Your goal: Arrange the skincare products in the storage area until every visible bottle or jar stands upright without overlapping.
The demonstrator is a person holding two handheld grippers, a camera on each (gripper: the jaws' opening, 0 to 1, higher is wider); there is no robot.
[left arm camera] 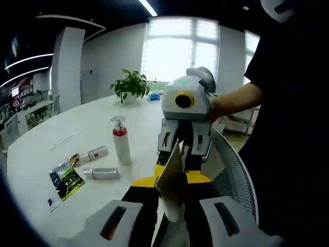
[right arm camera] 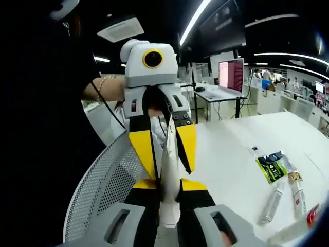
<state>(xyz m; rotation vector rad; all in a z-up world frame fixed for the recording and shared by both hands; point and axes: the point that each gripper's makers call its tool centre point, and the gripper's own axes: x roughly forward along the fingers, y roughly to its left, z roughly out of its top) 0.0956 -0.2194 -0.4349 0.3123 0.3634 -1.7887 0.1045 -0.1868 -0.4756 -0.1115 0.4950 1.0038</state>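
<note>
Left gripper (left arm camera: 172, 208) and right gripper (right arm camera: 169, 216) face each other at close range, jaws closed together on one white tube (left arm camera: 171, 180). A bare forearm (left arm camera: 234, 100) in a black short sleeve extends behind the right gripper.

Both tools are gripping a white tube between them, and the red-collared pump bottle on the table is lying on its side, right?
Not quite. In the left gripper view the red-collared pump bottle stands upright on the white table; two tubes lie flat near it. The rest holds: the left tool and right tool both grip the white tube.
</note>
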